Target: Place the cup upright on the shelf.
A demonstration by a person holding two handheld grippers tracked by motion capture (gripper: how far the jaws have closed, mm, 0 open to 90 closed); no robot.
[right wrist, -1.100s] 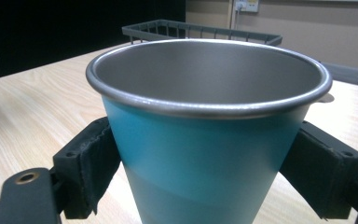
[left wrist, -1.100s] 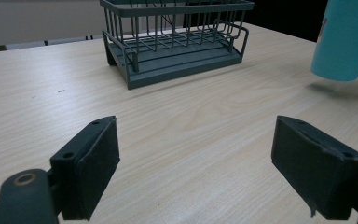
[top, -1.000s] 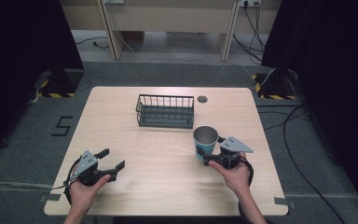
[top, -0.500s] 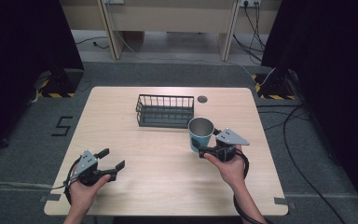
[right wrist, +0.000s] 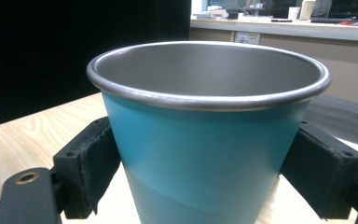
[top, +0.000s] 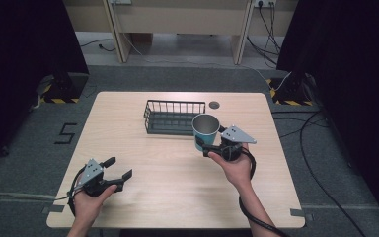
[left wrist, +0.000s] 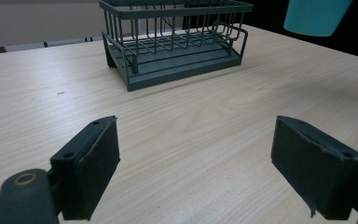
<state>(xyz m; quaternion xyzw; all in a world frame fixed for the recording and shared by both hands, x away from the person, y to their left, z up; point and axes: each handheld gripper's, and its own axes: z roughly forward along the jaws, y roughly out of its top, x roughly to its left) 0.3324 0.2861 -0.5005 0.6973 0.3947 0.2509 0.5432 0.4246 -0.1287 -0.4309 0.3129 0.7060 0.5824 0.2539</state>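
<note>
Cup (right wrist: 205, 135) sits upright between my right tongs (top: 210, 146), both black pads pressed to its teal wall — clamped, and held off the bench (top: 177, 187) just beside the rack's (top: 170, 118) right end. It tapers downward, with a rolled steel rim and a dull metal inside; its base is cut off in my right gripper view. My left tongs (top: 118, 170) rest near the bench's front-left, jaws spread wide, holding nothing.
</note>
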